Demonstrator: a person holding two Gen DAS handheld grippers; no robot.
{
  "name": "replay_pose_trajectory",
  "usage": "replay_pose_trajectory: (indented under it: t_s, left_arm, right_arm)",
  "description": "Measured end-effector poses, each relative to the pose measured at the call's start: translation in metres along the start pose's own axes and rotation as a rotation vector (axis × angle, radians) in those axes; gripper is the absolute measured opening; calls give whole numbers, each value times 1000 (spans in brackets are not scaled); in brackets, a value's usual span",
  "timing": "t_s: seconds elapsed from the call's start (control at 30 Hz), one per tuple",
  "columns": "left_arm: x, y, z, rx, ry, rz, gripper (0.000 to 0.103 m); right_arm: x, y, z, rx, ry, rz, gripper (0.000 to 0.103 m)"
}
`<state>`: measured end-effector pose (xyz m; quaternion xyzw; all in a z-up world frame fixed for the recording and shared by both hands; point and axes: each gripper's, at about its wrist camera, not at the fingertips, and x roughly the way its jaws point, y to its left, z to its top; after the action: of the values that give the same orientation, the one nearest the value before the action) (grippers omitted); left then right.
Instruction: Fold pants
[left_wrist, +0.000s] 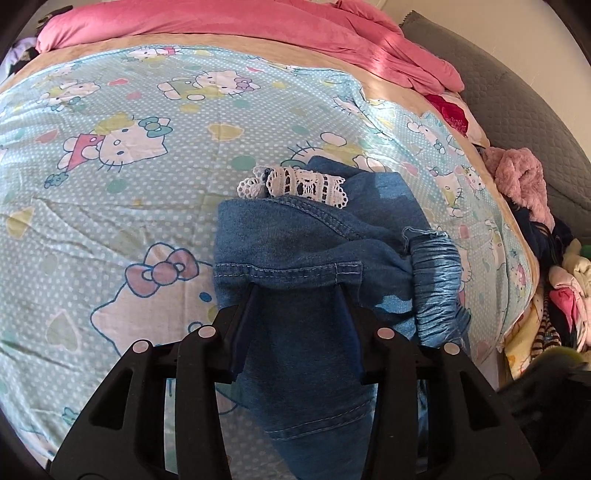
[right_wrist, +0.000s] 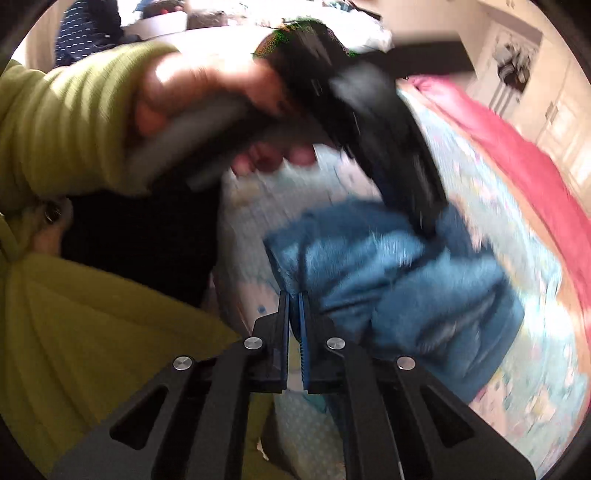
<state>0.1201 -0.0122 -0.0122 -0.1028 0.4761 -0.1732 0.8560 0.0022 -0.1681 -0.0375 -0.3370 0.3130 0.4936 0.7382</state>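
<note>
Pants (left_wrist: 295, 254) are bunched at frame centre on the bed (left_wrist: 110, 206), long axis running upward; left gripper (left_wrist: 297, 291) and right gripper (right_wrist: 294, 295) are each clamped on denim

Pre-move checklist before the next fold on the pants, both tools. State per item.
1. Left tool on denim: ok, a bunch of the pants sits between its fingers.
2. Right tool on denim: ok, shut on a pants edge.
3. Pants flat: not ok, bunched, lace trim and gathered waistband exposed.
4. Free sheet left of the pants: ok.
5. Clothes pile away from the pants: ok.
6. Right view sharp: not ok, blurred.
</note>
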Motion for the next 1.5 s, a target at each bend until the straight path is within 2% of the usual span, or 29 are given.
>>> replay_pose_trajectory:
  t_s: [0.1, 0.17, 0.27, 0.33, 0.4, 0.43, 0.47, 0.57, 0.6, 0.73, 0.83, 0.87, 0.97, 1.07, 1.13, 1.2, 1.3, 1.37, 1.43, 1.5]
  left_arm:
    - [-1, -1, 0, 4, 0, 4, 34]
    - [-2, -1, 0, 1, 2, 5, 35]
    - [-1, 0, 0, -2, 3, 3, 36]
    - [-1, 0, 0, -7, 2, 1, 36]
    - [-1, 0, 0, -10, 1, 0, 36]
    - [-2, 0, 0, -11, 1, 0, 36]
    - [-2, 1, -1, -11, 1, 0, 36]
    - [-2, 0, -1, -10, 1, -3, 37]
    - [-2, 1, -1, -12, 2, -7, 37]
    - [-2, 2, -2, -19, -6, -15, 38]
    - [-11, 2, -5, -32, -41, -24, 40]
    - [-16, 2, -7, -28, -57, -17, 44]
    - [-35, 1, -16, -3, -99, 31, 44]
    - [-47, -4, -28, 15, -120, 59, 42]
    - [-50, -9, -37, 19, -119, 47, 38]
    - [-52, -15, -46, 28, -119, 32, 32]
    - [-44, -34, -59, 57, -81, 2, 31]
    - [-36, -48, -67, 100, -66, 33, 31]
    - [-29, -61, -74, 177, -64, 108, 31]
    - [-28, -61, -73, 181, -63, 114, 31]
  right_arm:
    - [-8, 0, 4, 39, -20, 36, 12]
    - [-25, 0, 11, 34, -81, 56, 16]
    - [-44, 1, 24, 36, -169, 93, 17]
    - [-43, 2, 34, 42, -202, 117, 17]
    - [-30, 2, 40, 45, -198, 91, 21]
    - [-24, 3, 44, 53, -190, 77, 32]
    - [-13, -1, 45, 84, -170, 67, 36]
    - [19, -10, 36, 178, -51, 131, 38]
    - [23, -12, 34, 183, -39, 139, 38]
    - [6, -11, 26, 196, -39, 176, 37]
    - [-11, -8, 19, 184, -40, 172, 37]
    - [-18, -11, 17, 208, -54, 198, 37]
    - [-51, -27, 13, 276, -169, 212, 37]
    - [-85, -64, 14, 375, -297, 136, 37]
    - [-94, -89, 15, 434, -318, 65, 37]
    - [-92, -114, 21, 496, -276, -42, 37]
    - [-68, -148, 31, 553, -198, -70, 32]
    - [-45, -166, 34, 552, -123, -97, 31]
    - [-16, -177, 48, 538, -65, -70, 31]
    - [1, -177, 41, 536, -22, -48, 31]
